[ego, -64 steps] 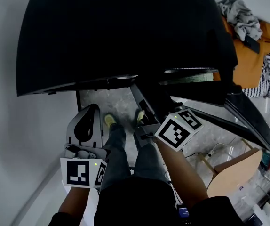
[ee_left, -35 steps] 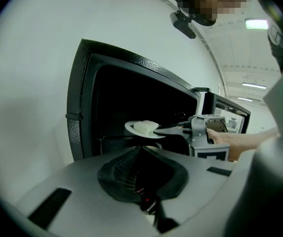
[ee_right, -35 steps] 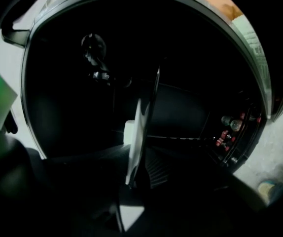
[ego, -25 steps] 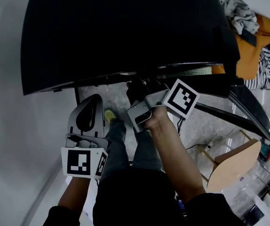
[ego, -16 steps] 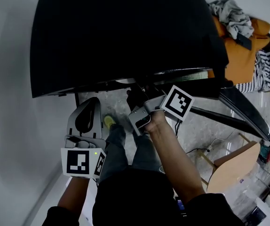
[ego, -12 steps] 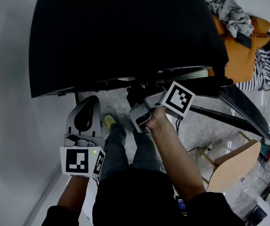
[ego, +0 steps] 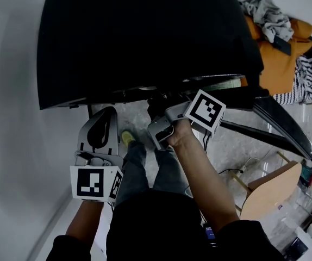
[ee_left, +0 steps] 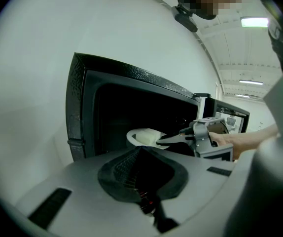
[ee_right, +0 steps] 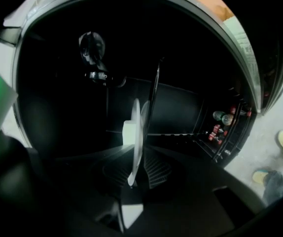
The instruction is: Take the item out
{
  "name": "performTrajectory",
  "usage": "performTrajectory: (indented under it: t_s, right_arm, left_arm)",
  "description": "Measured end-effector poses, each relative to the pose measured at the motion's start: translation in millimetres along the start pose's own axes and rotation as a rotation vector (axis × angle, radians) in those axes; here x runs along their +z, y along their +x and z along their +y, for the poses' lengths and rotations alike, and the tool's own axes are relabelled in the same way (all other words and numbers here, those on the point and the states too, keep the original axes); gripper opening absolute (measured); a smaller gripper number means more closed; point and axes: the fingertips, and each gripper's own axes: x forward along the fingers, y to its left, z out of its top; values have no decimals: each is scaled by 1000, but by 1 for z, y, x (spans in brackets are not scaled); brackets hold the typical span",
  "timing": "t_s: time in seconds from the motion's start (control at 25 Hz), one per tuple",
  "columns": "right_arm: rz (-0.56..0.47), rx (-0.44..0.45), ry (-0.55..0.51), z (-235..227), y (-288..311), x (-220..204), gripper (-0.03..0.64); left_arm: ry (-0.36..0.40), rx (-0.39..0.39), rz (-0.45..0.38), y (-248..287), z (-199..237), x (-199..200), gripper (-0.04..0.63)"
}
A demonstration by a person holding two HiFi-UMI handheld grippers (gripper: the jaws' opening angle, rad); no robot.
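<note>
Site is a room with a pale marbled floor point(ego: 124, 115) and a plain white wall point(ego: 9, 118) on the left. Strip lights point(ee_left: 254, 22) are mounted on the ceiling. A heap of orange, grey and striped clothing point(ego: 286, 58) lies at the far right, and a light wooden seat point(ego: 270, 197) stands nearer the person. A large black appliance point(ego: 145, 37) fills the upper part of the head view. Its dark door point(ego: 278, 126) is swung out to the right, leaving the front cavity open. The person's yellow shoes point(ego: 126, 138) are visible on the floor below the appliance. The task's thing, a white plate point(ee_left: 140, 137) carrying a pale block point(ee_right: 128, 131), sits inside the dark cavity just behind the front opening. Whether the plate rests on a shelf or hangs clear cannot be determined. The right gripper point(ee_left: 165, 138) reaches into the opening from the right. Its jaws are clamped on the near rim of the plate, which stands edge-on between the ribbed pads point(ee_right: 154, 168) in the right gripper view. These jaws have just been easing open slightly, with the plate rim between them and in contact. The left gripper point(ego: 112, 109) is held low and to the left, outside the cavity and well apart from the plate. Its jaws meet at the tips with nothing between them.
</note>
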Motion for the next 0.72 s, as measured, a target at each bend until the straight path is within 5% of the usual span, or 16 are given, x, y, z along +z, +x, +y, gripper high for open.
performTrajectory:
  t_s: [0.72]
  right_arm:
    - [27,20,40,0,-2,-5,28]
  left_arm:
    - [-3,29,-3,-15,5,4,5]
